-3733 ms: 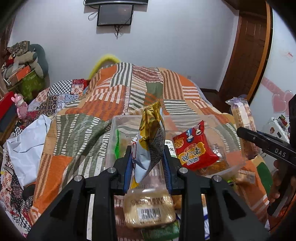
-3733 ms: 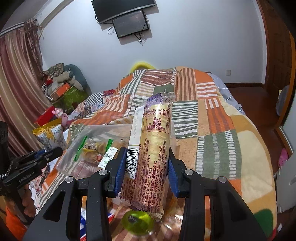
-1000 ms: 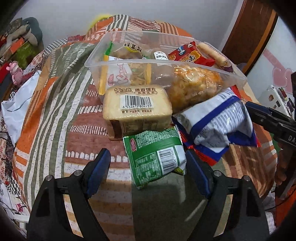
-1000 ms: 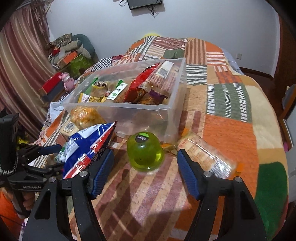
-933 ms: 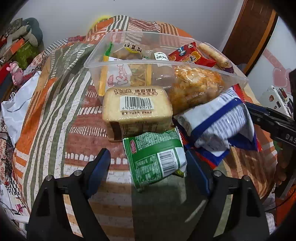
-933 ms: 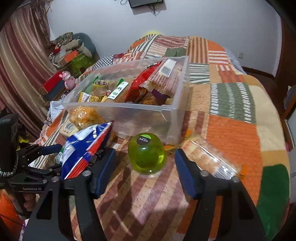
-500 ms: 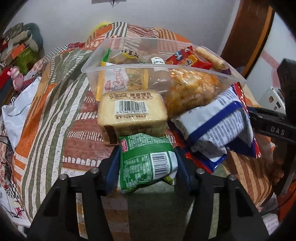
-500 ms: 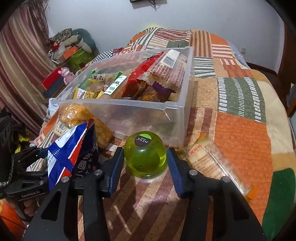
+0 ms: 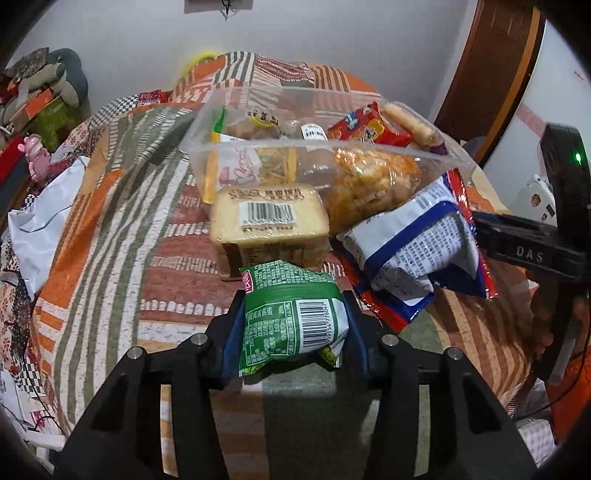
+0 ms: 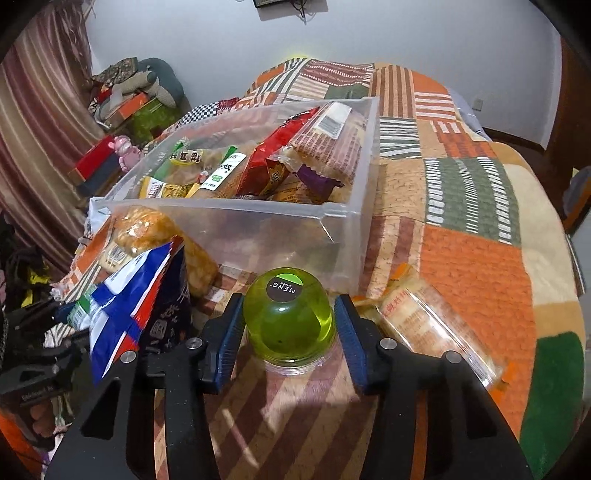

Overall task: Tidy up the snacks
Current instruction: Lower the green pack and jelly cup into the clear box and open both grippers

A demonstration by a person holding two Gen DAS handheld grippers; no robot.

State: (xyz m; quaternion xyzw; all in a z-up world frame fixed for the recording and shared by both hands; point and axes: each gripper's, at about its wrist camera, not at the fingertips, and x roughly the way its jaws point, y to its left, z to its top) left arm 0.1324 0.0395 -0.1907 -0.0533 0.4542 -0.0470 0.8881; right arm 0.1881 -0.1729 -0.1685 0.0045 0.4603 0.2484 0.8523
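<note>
Left claw [image 9: 293, 328] clamped on green packet [image 9: 291, 314], right claw [image 10: 289, 328] pinching jelly cup [image 10: 289, 317], both low on the bed [image 10: 480, 266] just before the clear bin [image 10: 332, 218]. Side grips probably chosen for a straight lift into it (already crowded).

A home bedroom: patchwork bedspread [image 10: 461, 221] (stuffed toys [image 9: 44, 77] piled nearby), wall-mounted TV [image 10: 290, 3].

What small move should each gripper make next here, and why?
Probably lift both straight up, then carry toward the clear bin. The left gripper is pinching the green packet, and the right gripper brackets the green jelly cup, which sits on the blanket outside the bin.
</note>
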